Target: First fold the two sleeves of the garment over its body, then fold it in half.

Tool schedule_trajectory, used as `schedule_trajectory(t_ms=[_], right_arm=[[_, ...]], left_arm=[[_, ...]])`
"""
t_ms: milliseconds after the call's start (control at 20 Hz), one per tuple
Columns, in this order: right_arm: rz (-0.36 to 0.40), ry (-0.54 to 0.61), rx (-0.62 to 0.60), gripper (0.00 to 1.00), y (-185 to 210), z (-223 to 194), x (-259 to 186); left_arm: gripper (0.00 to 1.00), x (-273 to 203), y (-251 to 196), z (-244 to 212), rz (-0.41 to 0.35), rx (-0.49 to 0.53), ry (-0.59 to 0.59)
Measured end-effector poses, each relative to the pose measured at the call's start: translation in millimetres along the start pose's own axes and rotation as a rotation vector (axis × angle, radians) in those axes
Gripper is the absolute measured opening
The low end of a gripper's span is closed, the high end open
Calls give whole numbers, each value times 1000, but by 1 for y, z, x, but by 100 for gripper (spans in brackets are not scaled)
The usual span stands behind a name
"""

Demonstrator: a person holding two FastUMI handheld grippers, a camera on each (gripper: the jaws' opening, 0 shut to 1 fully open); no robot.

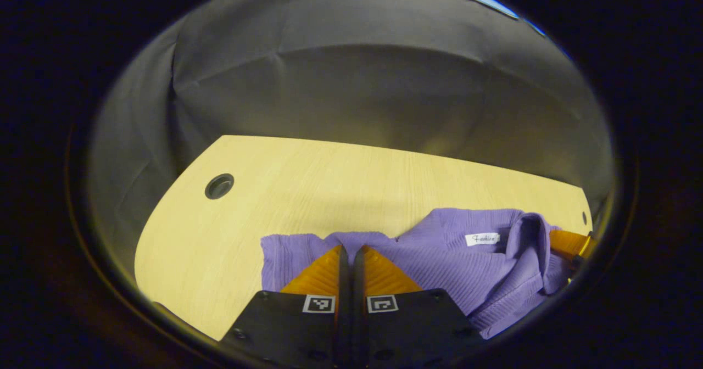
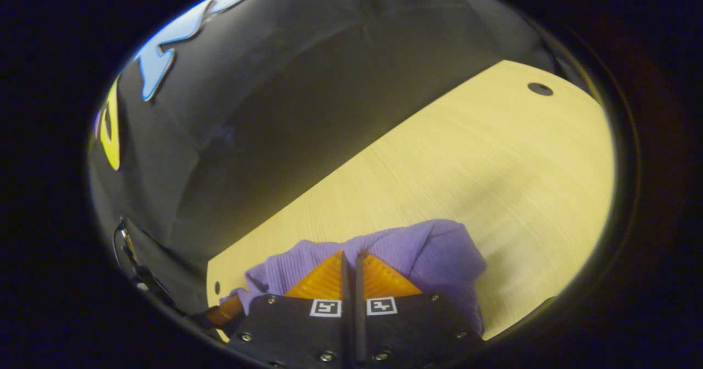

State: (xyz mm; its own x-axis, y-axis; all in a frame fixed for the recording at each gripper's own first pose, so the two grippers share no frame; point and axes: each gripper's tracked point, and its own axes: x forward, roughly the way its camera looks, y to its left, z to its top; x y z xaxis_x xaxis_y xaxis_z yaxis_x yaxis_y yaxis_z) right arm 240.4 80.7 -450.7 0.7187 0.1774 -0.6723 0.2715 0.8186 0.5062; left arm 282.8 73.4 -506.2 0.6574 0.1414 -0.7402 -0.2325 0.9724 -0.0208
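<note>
the purple garment (image 1: pixel 439 259) is seen lying on the pale wood-grain table (image 1: pixel 285 193), bunched toward the near edge, collar side up with a white label (image 1: pixel 482 239) showing at the neck. in the left gripper view the left gripper (image 1: pixel 349 251) is seen with its fingers drawn together, a thin edge of the knit apparently pinched between them; whether cloth is truly caught cannot be told for certain. in the right gripper view the right gripper (image 2: pixel 351 256) is likewise closed to a narrow slit at a rumpled fold of the garment (image 2: pixel 417 248), and cloth between the fingers is judged likely, not confirmed.

the fabric is a fine ribbed knit, soft and limp, light by the look of it; it is expected to drape and stretch rather than hold a crease, and to drag slightly on the matt table. hold is best taken at hems, cuffs or shoulder seams, where layers are doubled. a round cable hole (image 1: pixel 219 186) is noted in the tabletop, well apart from the cloth.
</note>
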Motion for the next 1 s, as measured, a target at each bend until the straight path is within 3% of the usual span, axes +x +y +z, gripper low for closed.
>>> schedule_trajectory(t_ms=[150,200,250,300,350,400,500,550,750,1000], right_arm=[[-15,4,-40,3,-4,-3,-4],[29,2,-29,7,3,0,-6],[43,4,-22,29,7,0,-9],[38,9,-17,37,6,0,-9],[49,3,-15,41,9,3,-15],[60,-9,-23,41,14,9,-18],[64,-52,-71,81,24,20,-41],[53,-72,-107,93,24,26,-53],[53,-102,-202,95,38,42,-115],[103,-240,-277,94,71,78,-222]], left_arm=[[7,0,-2,-2,-3,19,-27],[10,-1,-4,-3,-22,15,-28],[10,-2,-2,-3,-30,9,-25],[17,-4,4,-3,-24,5,-18],[33,-7,4,-3,-37,-12,-24],[41,-13,4,1,-49,-25,-40],[77,-37,10,10,-60,-21,-83],[95,-52,9,16,-73,-10,-102],[95,-127,7,42,-119,3,-163],[96,-237,7,76,-157,21,-284]])
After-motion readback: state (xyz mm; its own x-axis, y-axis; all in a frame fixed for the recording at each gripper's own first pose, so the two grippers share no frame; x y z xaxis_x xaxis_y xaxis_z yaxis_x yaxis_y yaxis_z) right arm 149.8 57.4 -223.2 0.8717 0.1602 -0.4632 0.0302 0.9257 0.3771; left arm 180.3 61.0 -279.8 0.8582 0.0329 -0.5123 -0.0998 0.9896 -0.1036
